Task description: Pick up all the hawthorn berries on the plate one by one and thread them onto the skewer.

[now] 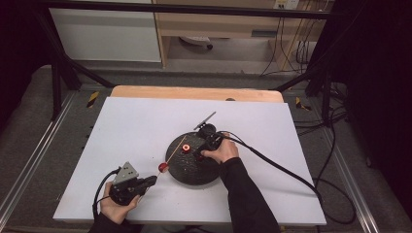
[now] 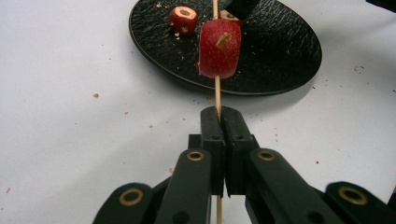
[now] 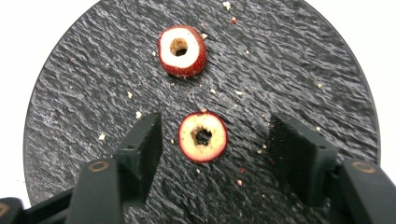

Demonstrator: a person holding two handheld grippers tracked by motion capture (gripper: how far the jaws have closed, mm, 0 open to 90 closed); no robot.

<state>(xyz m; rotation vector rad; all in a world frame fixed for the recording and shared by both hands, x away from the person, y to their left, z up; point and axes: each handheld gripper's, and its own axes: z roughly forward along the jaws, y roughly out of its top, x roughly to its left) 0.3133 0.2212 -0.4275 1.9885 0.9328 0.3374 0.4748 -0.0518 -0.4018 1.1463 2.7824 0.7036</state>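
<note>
A thin wooden skewer [image 2: 217, 91] runs out from my left gripper [image 2: 220, 114], whose jaws are shut on it. A red fruit chunk [image 2: 219, 49] is threaded on the skewer near the rim of a black round plate [image 2: 280, 60]. From above, the left gripper [image 1: 153, 180] sits at the front left, with the skewer [image 1: 175, 149] slanting over the plate [image 1: 187, 172]. My right gripper [image 3: 217, 135] hovers over the plate [image 3: 289, 70], its jaws open on either side of a cored red fruit ring [image 3: 203, 136] without touching it. A second ring [image 3: 182, 50] lies just beyond.
The plate sits on a white board [image 1: 121, 131] on a wooden table [image 1: 194, 92]. Crumbs are scattered on the plate and board. Cables [image 1: 282, 167] trail from the right gripper across the board's right side. Dark metal frame legs [image 1: 58, 73] stand at the back corners.
</note>
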